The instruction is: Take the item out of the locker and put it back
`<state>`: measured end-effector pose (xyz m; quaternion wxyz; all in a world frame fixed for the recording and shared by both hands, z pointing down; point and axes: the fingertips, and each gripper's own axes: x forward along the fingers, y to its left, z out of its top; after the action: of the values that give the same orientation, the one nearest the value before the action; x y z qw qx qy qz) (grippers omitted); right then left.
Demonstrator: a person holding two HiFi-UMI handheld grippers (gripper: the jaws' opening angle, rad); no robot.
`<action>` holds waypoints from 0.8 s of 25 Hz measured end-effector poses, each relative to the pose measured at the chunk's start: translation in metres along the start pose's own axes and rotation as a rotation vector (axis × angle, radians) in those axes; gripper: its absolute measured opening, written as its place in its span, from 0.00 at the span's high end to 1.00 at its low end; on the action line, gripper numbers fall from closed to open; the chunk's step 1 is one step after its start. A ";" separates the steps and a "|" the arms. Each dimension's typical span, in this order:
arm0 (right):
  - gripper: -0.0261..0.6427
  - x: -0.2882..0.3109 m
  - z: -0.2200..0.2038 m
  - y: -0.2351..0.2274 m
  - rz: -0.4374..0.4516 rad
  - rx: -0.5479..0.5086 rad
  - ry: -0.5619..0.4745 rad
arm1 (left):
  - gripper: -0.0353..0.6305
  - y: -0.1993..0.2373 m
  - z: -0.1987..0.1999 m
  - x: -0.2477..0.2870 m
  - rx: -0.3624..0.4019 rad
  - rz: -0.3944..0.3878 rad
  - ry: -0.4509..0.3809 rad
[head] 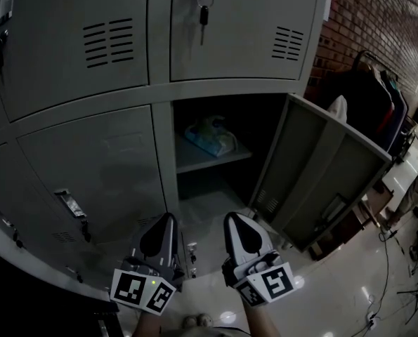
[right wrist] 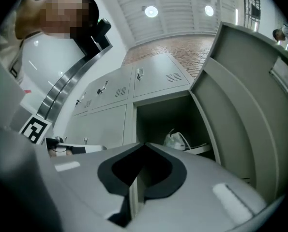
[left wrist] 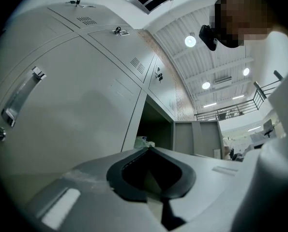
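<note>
The item, a pale blue-white plastic bag [head: 210, 137], lies on the shelf [head: 194, 163] inside the open locker. It shows small in the left gripper view [left wrist: 142, 141] and in the right gripper view [right wrist: 177, 140]. My left gripper [head: 168, 218] hangs low in front of the lockers, below the closed door to the left of the opening, its jaws shut and empty [left wrist: 147, 149]. My right gripper [head: 232, 217] hangs beside it, under the open compartment, also shut with nothing held [right wrist: 144, 144]. Both are well short of the bag.
The locker door [head: 328, 167] swings out to the right of the opening. A key [head: 203, 7] hangs in the lock of the locker above. A brick wall and a dark clothes rack [head: 370, 90] stand at right, with a person [head: 416, 188] at the far right edge.
</note>
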<state>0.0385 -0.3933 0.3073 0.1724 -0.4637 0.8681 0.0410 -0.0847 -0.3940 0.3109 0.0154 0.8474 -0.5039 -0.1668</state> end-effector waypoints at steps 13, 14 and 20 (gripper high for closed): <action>0.96 -0.071 -0.006 0.015 -0.022 0.029 0.030 | 0.94 -0.028 -0.044 -0.051 -0.083 0.003 0.055; 0.96 -0.084 -0.010 0.019 -0.027 0.031 0.042 | 0.94 -0.034 -0.051 -0.062 -0.092 -0.001 0.066; 0.96 -0.153 -0.022 0.076 -0.022 0.079 0.060 | 0.94 -0.077 -0.054 -0.146 -0.089 -0.048 0.060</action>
<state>0.0485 -0.2338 0.3729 0.1647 -0.4669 0.8688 -0.0091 -0.0675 -0.2382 0.3857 0.0641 0.8622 -0.4751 -0.1636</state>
